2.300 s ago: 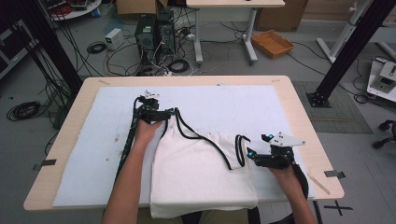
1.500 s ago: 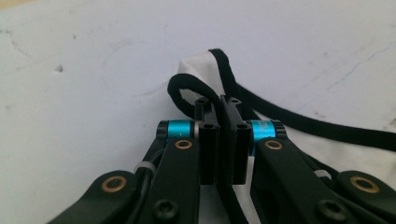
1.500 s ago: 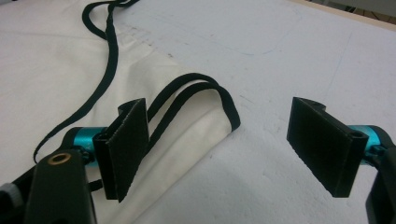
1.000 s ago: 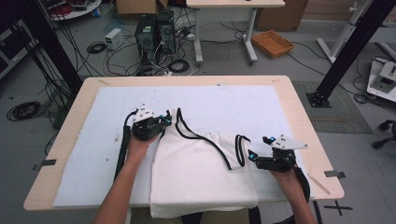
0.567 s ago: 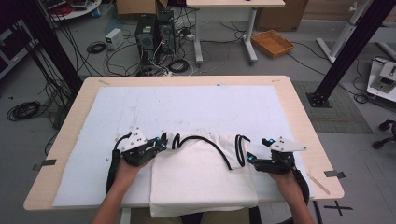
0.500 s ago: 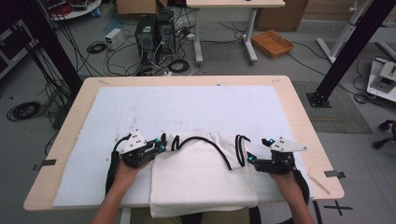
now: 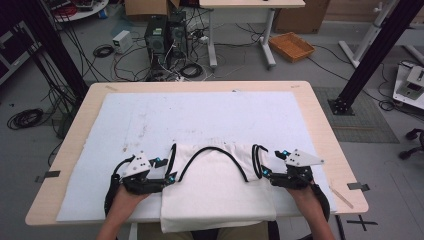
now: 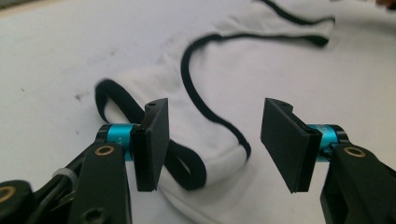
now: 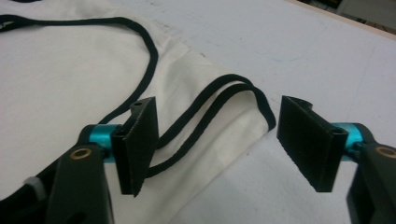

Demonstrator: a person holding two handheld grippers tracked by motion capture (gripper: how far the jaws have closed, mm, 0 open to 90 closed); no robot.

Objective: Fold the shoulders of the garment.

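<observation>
The white garment lies folded at the lower centre of the bench. Left gripper fingers have just been opening, spread around a black-trimmed strap; right gripper fingers, closing, straddle the opposite strap without pinching, for symmetrical handling.

High view looks down the table; both claw views sit close, sharing the white garment.
</observation>
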